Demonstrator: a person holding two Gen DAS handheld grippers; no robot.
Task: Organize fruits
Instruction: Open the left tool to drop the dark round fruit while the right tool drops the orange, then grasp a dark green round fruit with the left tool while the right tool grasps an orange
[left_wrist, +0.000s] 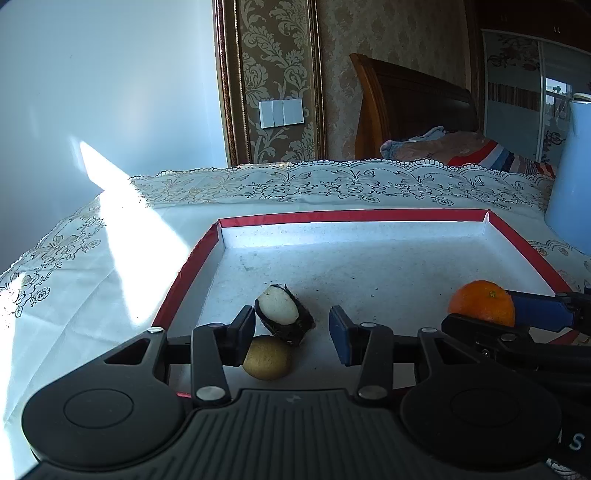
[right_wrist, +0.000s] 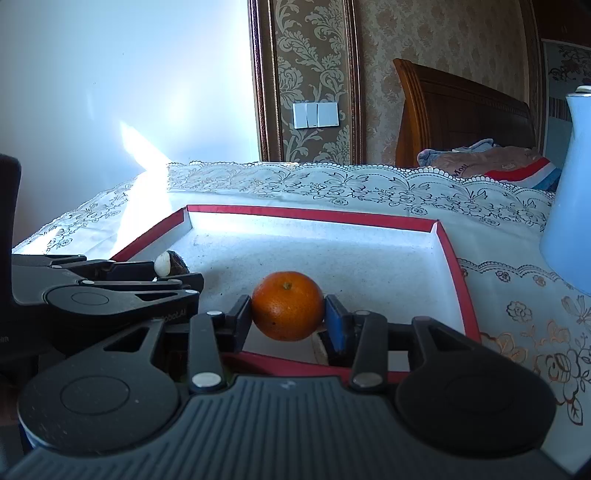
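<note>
A shallow red-rimmed tray (left_wrist: 351, 216) (right_wrist: 314, 216) with a white floor lies on a lace tablecloth. My left gripper (left_wrist: 291, 330) is open low over the tray's near left part. Between its fingers lies a dark-shelled fruit with white flesh showing (left_wrist: 279, 312) (right_wrist: 162, 263), and a gap shows beside the right pad. A yellow-green round fruit (left_wrist: 267, 358) sits just in front of it, near the left finger. My right gripper (right_wrist: 288, 314) (left_wrist: 480, 314) is shut on an orange (right_wrist: 287, 310) (left_wrist: 480, 301), with both pads against its sides, just above the tray floor near the front rim.
A tall pale blue jug (left_wrist: 570, 177) (right_wrist: 569, 206) stands on the cloth right of the tray. The lace tablecloth (left_wrist: 332, 184) runs to the far edge, with a bed and wooden headboard (left_wrist: 413, 99) beyond it. My left gripper (right_wrist: 173, 275) lies close beside the right one.
</note>
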